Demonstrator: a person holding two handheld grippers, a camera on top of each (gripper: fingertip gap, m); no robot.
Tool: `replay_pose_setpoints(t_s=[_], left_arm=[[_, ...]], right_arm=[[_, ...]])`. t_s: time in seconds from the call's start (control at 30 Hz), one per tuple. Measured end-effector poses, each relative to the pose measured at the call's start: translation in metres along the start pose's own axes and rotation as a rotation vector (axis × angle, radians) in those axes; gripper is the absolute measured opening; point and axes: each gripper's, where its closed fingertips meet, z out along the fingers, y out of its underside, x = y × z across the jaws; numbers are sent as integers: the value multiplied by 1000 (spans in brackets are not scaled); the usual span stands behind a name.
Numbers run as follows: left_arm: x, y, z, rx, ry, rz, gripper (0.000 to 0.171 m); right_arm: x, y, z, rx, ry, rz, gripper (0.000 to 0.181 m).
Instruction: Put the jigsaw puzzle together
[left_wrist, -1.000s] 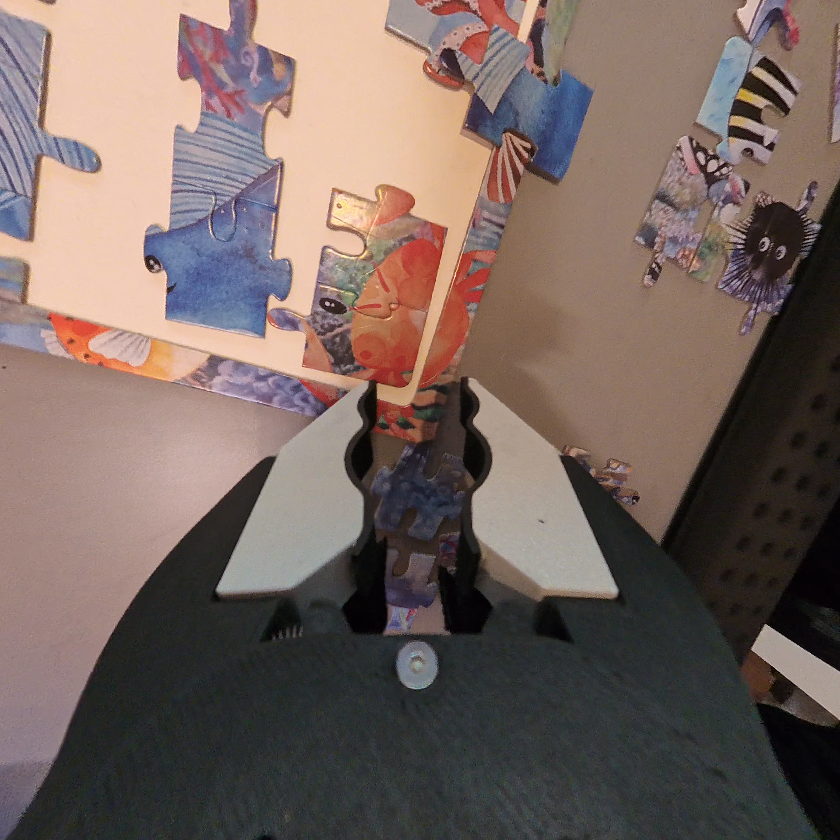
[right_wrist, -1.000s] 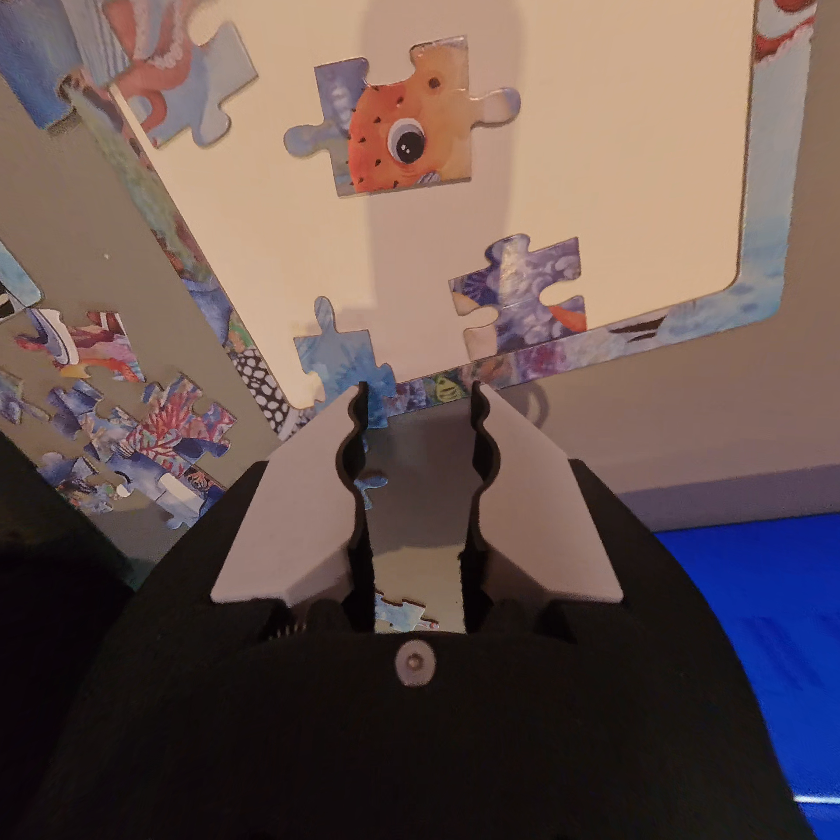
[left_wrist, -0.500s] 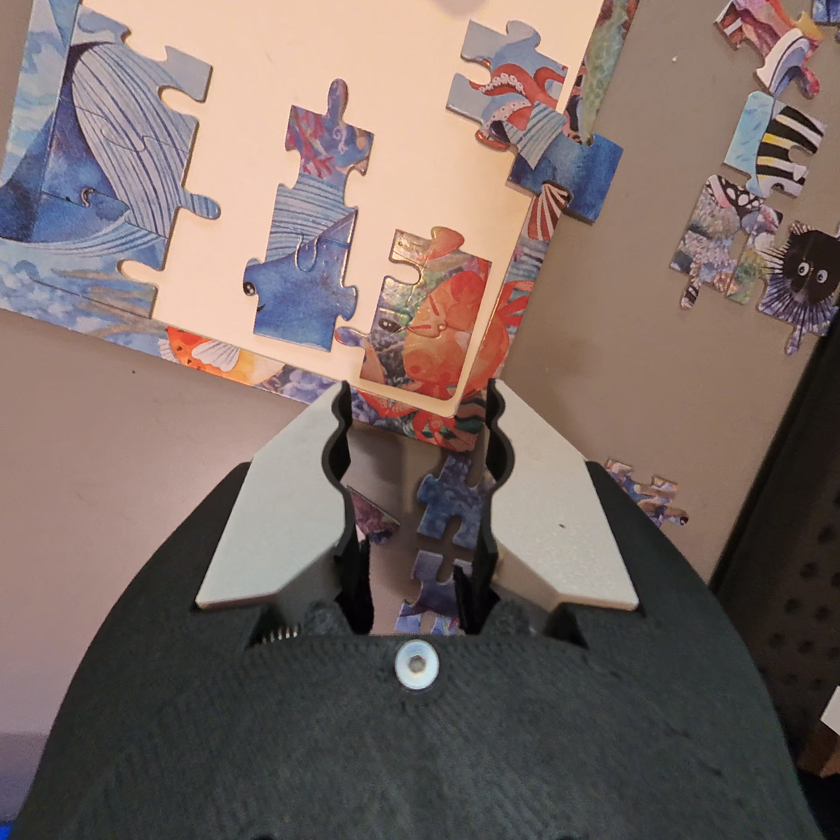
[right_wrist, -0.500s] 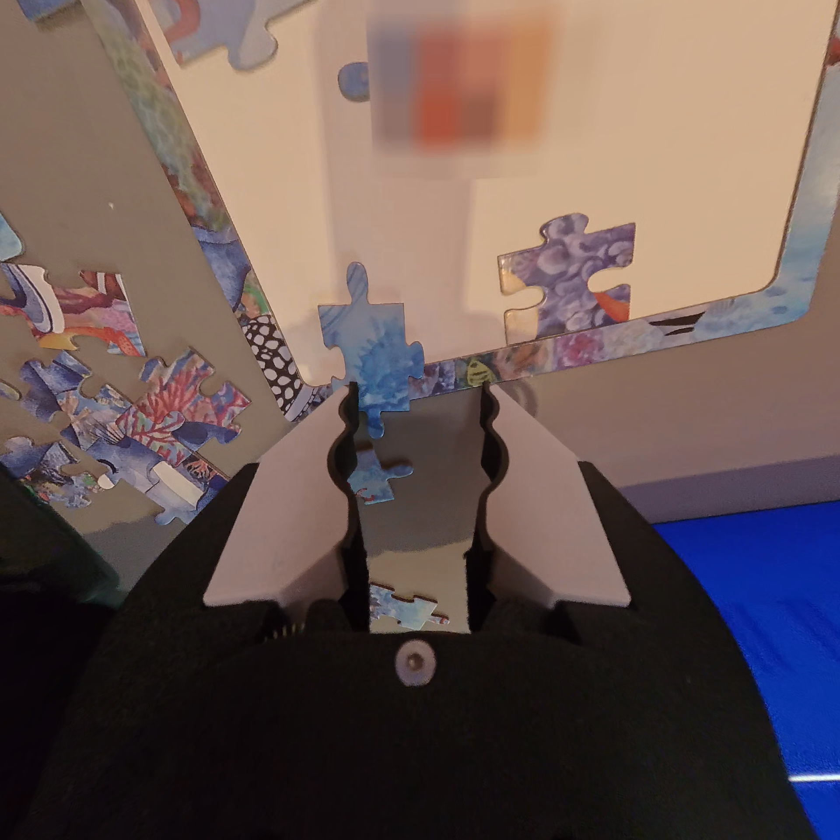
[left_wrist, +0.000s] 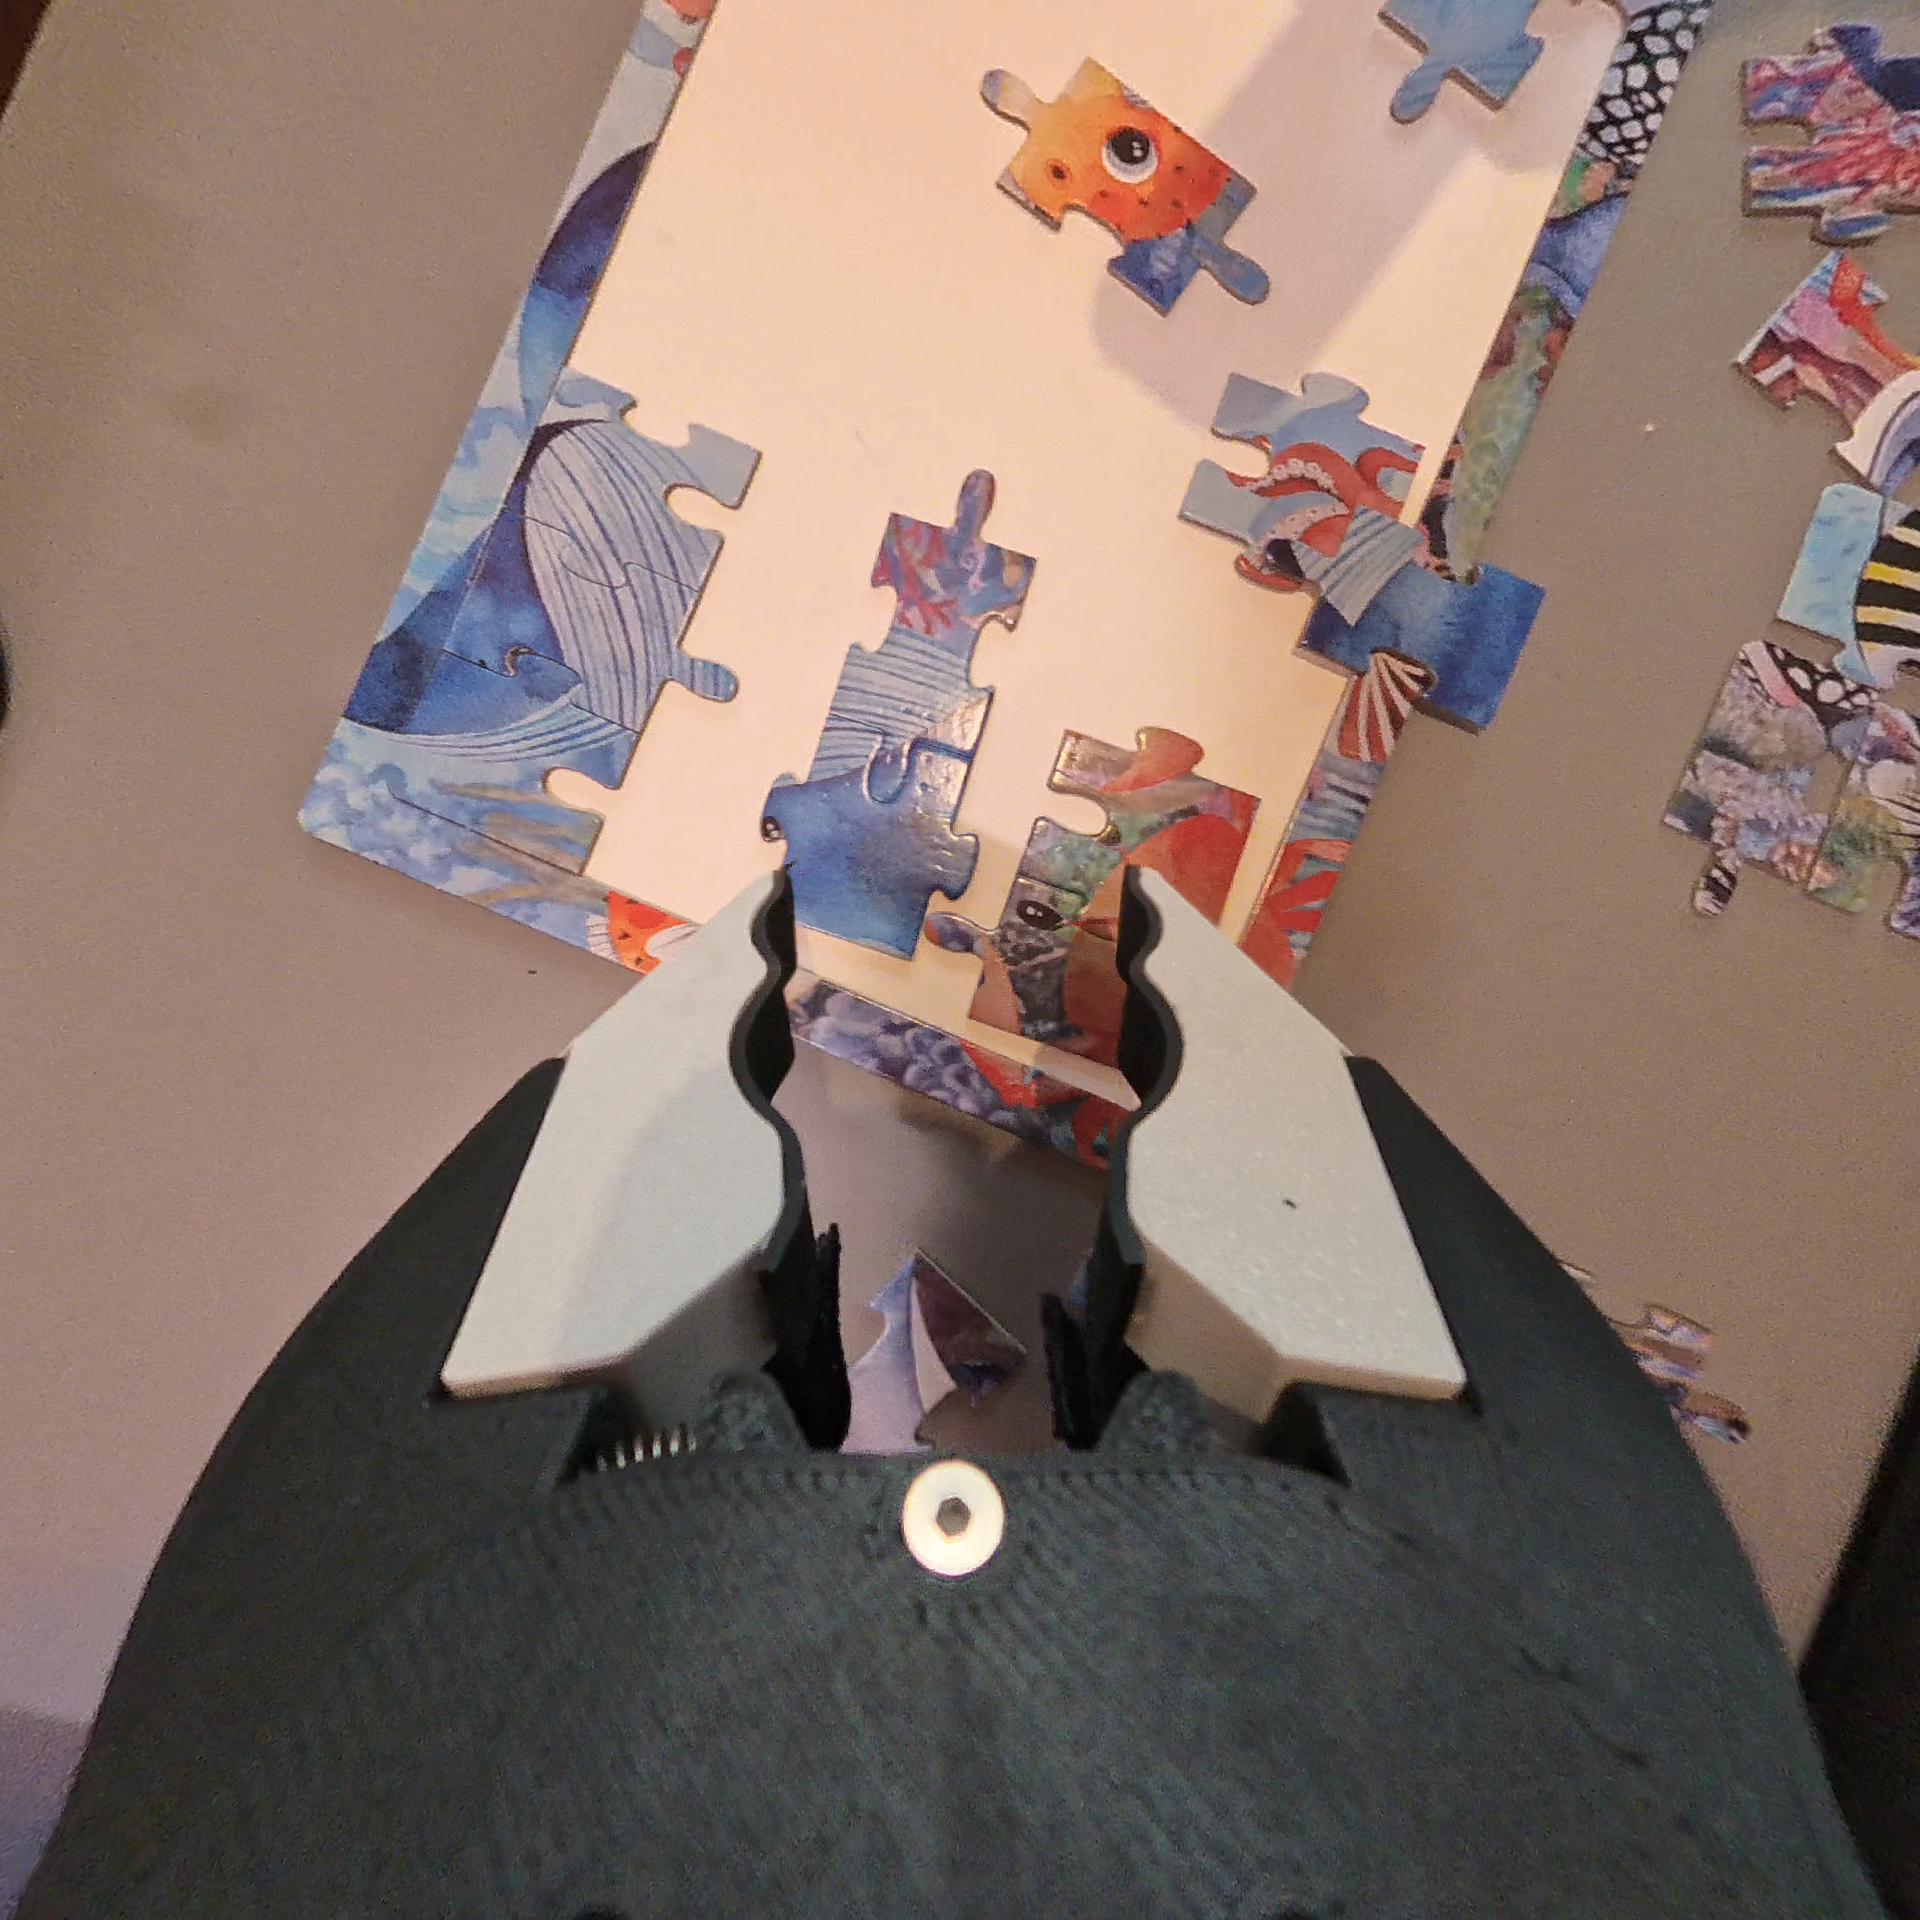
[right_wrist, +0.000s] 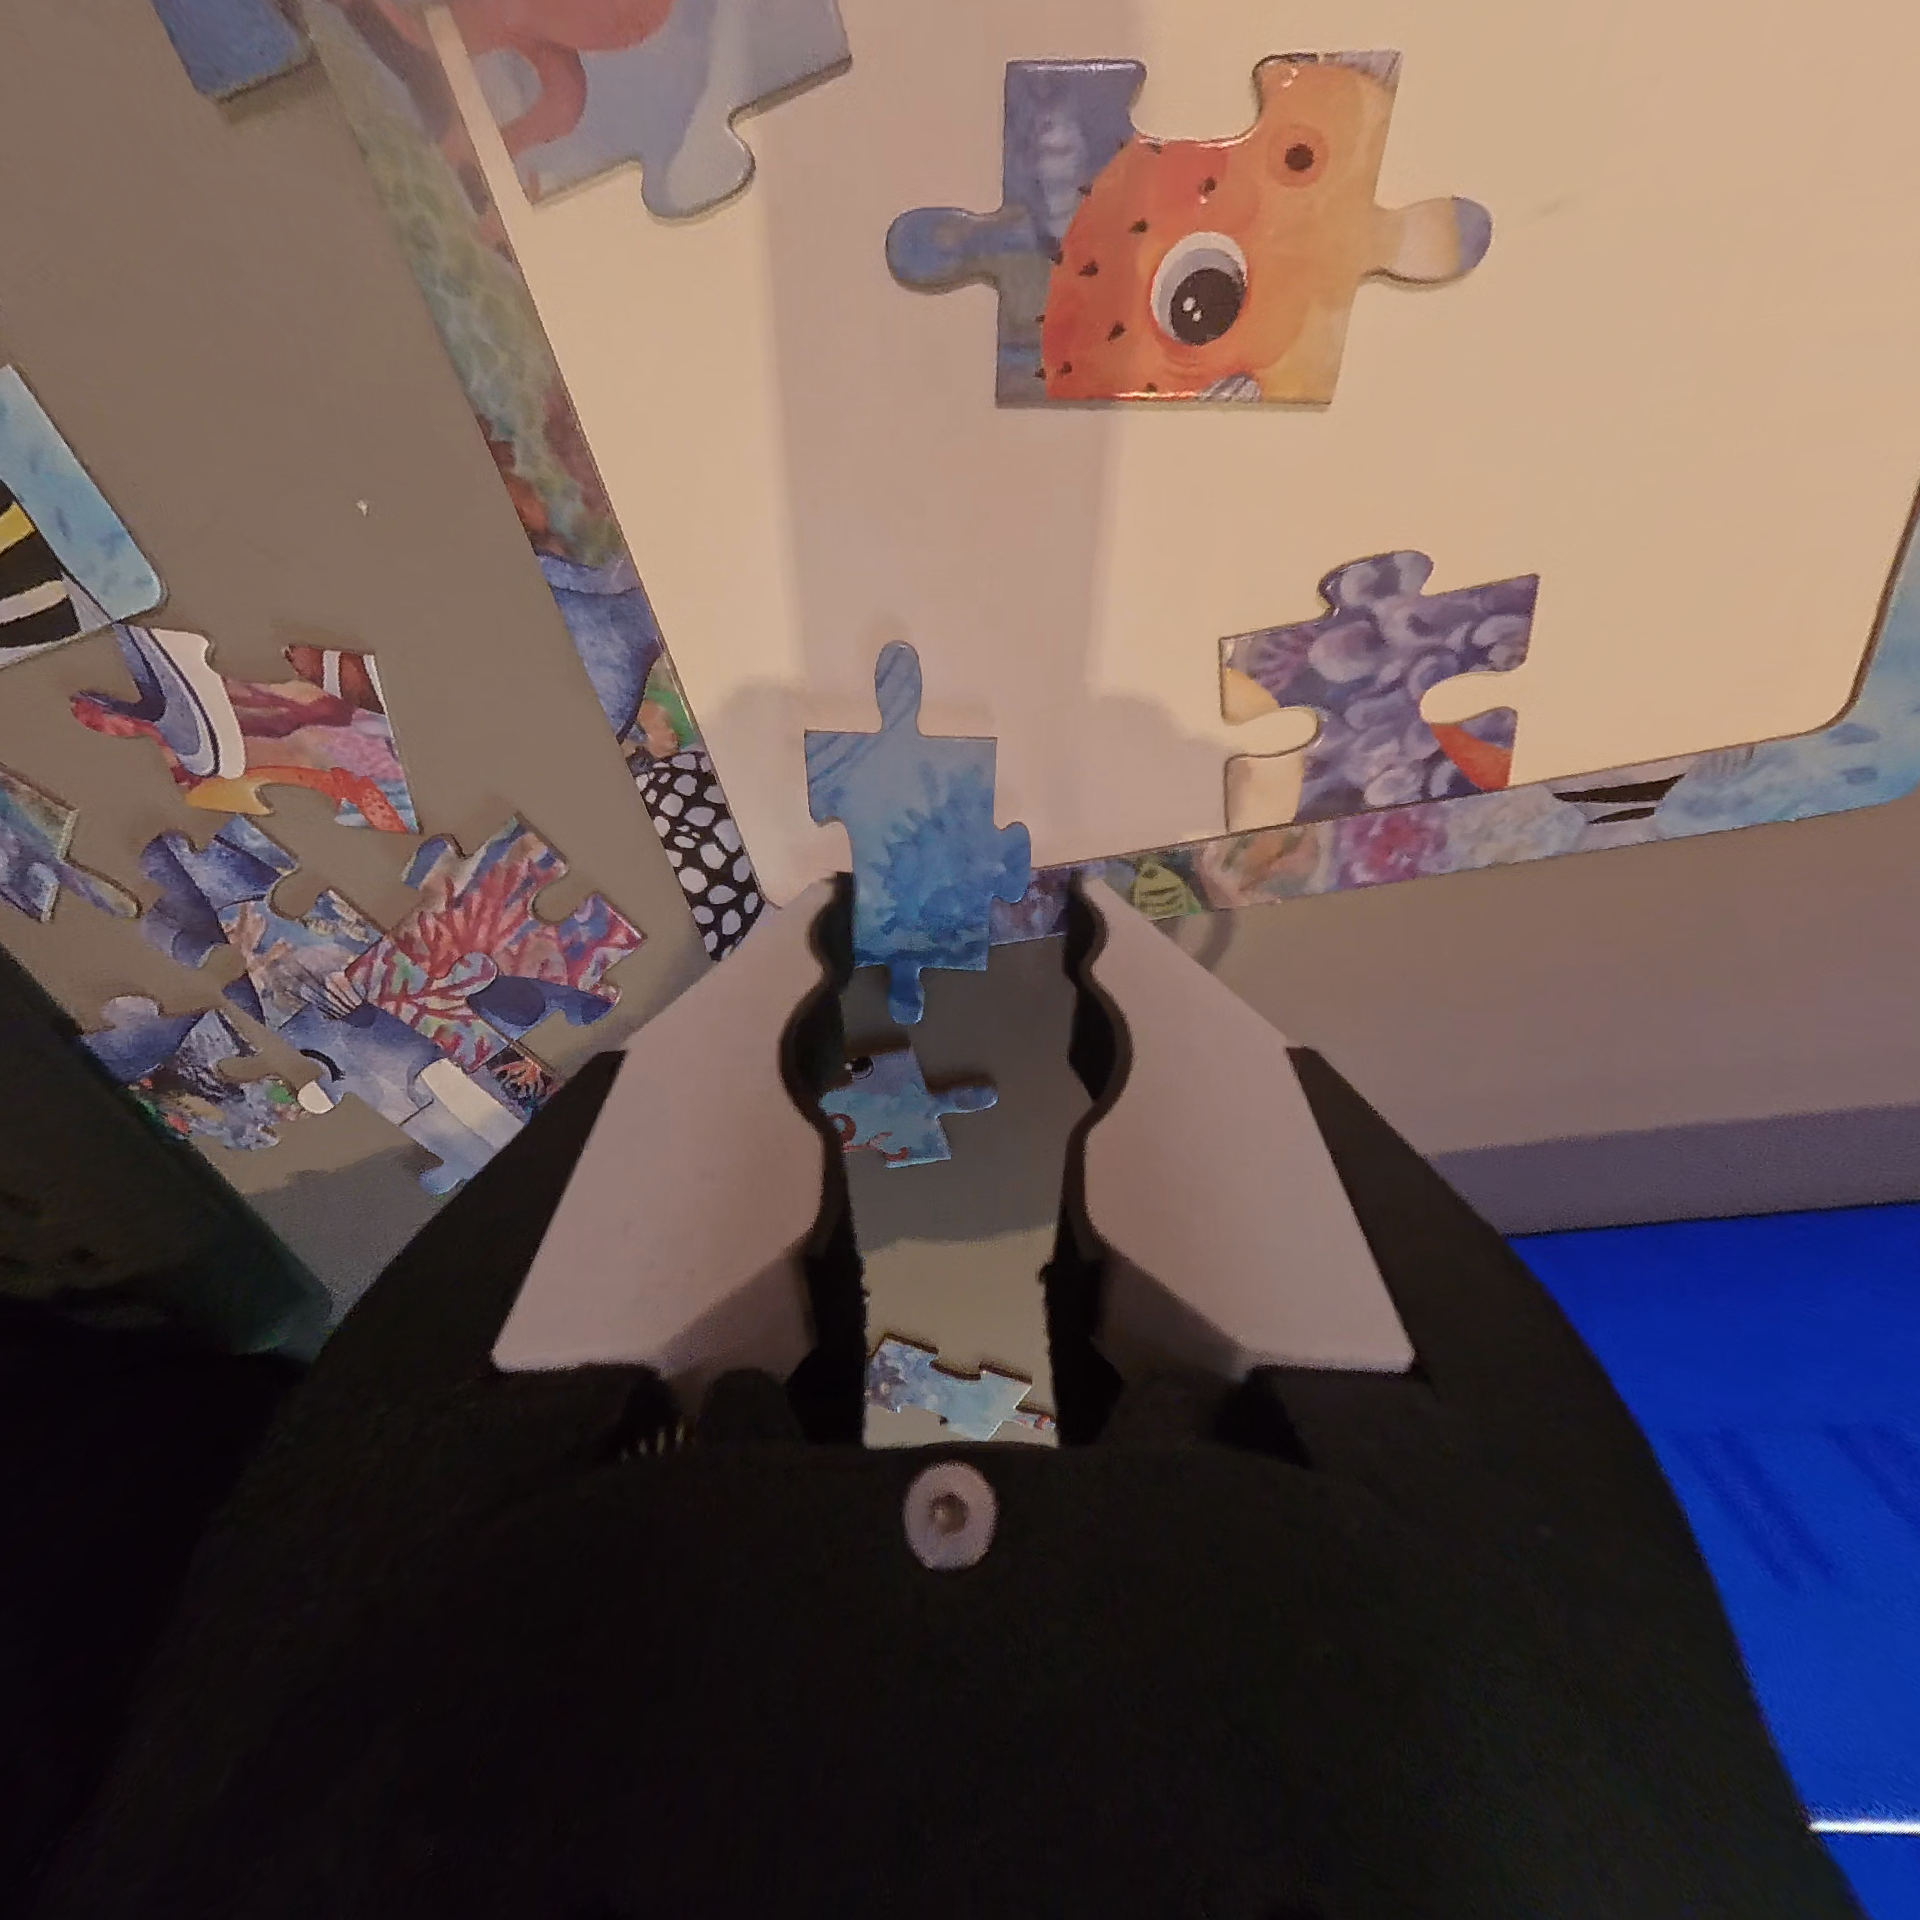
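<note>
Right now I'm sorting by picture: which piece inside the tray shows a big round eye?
The orange fish piece, lying alone on the cream tray. The purple coral piece and the light blue piece show no eye.

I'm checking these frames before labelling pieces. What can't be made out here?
- Left wrist view: the piece behind the left gripper, between the finger bases, is mostly hidden.
- Right wrist view: the piece at the right gripper base is cut off by the body.
- Puzzle board: its top is cropped.

We've got left gripper (left_wrist: 956, 935) jaws wide apart, holding nothing; right gripper (right_wrist: 958, 914) also parted and empty.
</note>
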Motion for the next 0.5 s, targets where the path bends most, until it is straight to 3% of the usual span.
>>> replay_pose_setpoints(t_s=[0.03,0.13,0.33,0.5], left_arm=[[-3,-1,0,10,-13,-3,61],[-8,-4,2,46,-15,-19,59],[-10,-3,13,37,-16,8,56],[-9,5,27,-8,-10,31,56]], right_arm=[[-1,1,0,-9,-2,-4,28],[-3,1,0,-16,-11,-1,28],[-7,-2,1,-32,-4,-13,49],[-2,-3,2,-55,34,-16,31]])
